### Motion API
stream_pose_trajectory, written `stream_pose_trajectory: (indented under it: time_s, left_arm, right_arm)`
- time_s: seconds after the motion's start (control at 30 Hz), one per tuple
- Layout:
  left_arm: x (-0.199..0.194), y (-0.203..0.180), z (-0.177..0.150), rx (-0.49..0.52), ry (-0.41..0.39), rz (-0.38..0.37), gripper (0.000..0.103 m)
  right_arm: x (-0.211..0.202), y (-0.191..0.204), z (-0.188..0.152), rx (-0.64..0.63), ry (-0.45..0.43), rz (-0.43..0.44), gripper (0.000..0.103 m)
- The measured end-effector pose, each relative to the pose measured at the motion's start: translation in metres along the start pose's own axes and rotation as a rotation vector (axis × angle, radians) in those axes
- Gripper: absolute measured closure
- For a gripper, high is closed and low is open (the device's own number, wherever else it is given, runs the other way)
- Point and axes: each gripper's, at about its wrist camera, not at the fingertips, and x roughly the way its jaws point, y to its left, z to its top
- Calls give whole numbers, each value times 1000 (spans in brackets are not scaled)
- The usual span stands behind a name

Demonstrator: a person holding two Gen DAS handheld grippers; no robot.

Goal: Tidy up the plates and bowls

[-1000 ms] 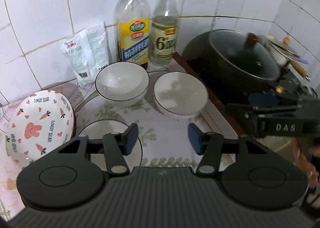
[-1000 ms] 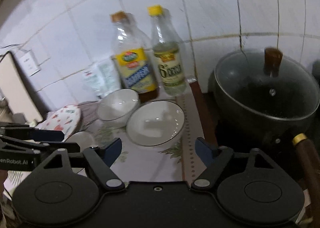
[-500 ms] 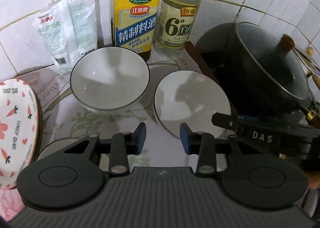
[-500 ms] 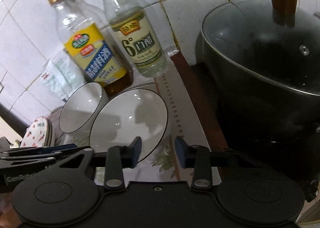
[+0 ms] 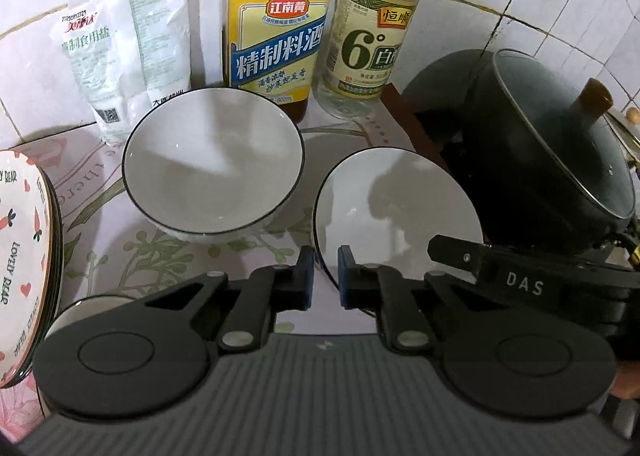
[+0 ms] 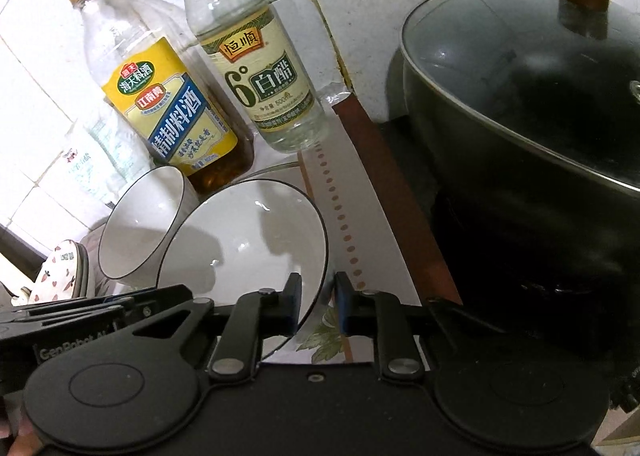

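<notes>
Left gripper (image 5: 323, 282): black, blue-padded fingers; its jaws have just been closing and now pinch the near-left rim of the right-hand white bowl with a thin black rim (image 5: 400, 211); one pad outside the rim, one inside
Right gripper (image 6: 316, 304): same build; its jaws have just been closing and now clamp the near-right rim of that same bowl (image 6: 248, 244); the rim runs between the two pads
Held bowl: on the floral-patterned counter cover (image 5: 132, 256), between the second bowl and the dark pot; in the right wrist view it looks tipped, though the fisheye makes that uncertain
Second white black-rimmed bowl (image 5: 212, 163): upright on the cover, just left of the held bowl; apart from it in the left wrist view
Patterned plates with carrots and hearts (image 5: 24, 256): stacked at the far left edge
Small white plate (image 5: 80, 306): partly hidden under the left gripper's body
Yellow-labelled cooking wine bottle (image 5: 280, 15): against the tiled wall behind the second bowl
Clear white vinegar bottle (image 5: 372, 27): beside it, to the right
White salt packets (image 5: 120, 43): leaning on the wall, left of the bottles
Dark lidded pot with brown knob (image 6: 520, 95): right of the held bowl
</notes>
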Motion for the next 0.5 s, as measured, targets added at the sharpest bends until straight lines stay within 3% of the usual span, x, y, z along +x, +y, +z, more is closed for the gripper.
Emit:
stream_pose_trajectory:
  time_s: [0.23,0.5]
  left_arm:
    - [-36,-10,-8,21,-16,-11,92]
    - [-104,-3,-25,46,-65,-34,92]
  right_arm:
    - [-29,3,-4,-1,2,23,84]
    - [-80,35,-13,-61,-3,50,84]
